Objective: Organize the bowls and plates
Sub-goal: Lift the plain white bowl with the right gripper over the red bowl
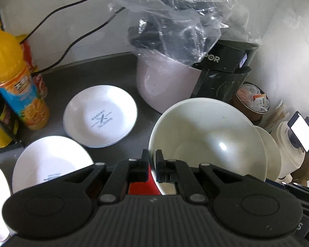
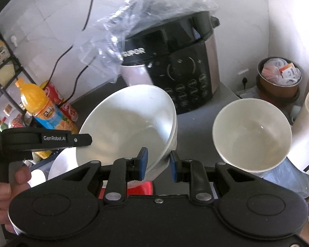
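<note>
Gripping the near rim of a large white bowl (image 1: 208, 142), the left claw (image 1: 152, 164) was closed on it, holding the bowl tilted above the dark tabletop (image 1: 57, 82). The right claw (image 2: 157, 162) sat with its jaws apart around that bowl's lower wall; whether the pads touched it could not be told. A smaller bowl (image 2: 252, 135) stood just right of it. Two plates (image 1: 100, 116) lay left, near an orange juice bottle (image 1: 16, 78). A black cooker (image 2: 183, 72) crowded the back edge.
</note>
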`<move>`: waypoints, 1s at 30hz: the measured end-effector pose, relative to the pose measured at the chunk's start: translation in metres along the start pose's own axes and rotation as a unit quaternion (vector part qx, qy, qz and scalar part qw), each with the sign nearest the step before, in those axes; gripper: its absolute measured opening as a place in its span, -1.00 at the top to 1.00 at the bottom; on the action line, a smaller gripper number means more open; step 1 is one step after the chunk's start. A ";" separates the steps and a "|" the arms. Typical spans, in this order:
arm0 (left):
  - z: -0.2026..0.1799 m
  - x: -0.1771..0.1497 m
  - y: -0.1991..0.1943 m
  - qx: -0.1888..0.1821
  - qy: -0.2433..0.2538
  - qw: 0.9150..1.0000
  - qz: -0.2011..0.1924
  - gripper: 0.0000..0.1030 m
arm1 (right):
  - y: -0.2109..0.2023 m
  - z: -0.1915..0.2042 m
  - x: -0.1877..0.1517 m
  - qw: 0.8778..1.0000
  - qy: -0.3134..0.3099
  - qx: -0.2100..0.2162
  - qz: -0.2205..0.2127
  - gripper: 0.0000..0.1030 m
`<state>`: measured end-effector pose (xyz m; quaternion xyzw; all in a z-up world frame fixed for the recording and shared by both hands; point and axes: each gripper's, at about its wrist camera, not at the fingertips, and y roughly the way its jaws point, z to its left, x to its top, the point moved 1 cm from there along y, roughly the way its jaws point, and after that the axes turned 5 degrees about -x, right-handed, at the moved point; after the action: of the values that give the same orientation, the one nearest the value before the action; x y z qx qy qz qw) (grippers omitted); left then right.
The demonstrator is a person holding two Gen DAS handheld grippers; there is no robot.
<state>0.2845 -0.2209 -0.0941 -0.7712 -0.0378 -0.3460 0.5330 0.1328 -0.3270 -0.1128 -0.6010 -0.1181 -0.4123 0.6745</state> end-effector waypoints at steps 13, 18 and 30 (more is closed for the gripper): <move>0.045 -0.025 -0.036 0.001 -0.051 0.999 0.001 0.91 | -0.010 0.041 -0.018 0.999 -0.048 0.014 0.007 0.56; 0.056 -0.034 -0.040 0.006 -0.059 0.998 0.006 0.91 | -0.012 0.051 -0.024 0.998 -0.062 0.018 0.011 0.56; 0.079 -0.058 -0.054 -0.004 -0.081 0.997 0.010 0.91 | -0.012 0.062 -0.048 0.997 -0.069 0.014 0.036 0.56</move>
<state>0.2565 -0.1123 -0.0994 -0.7990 -0.0718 -0.2770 0.5288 0.1155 -0.2501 -0.1202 -0.6224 -0.1488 -0.3436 0.6873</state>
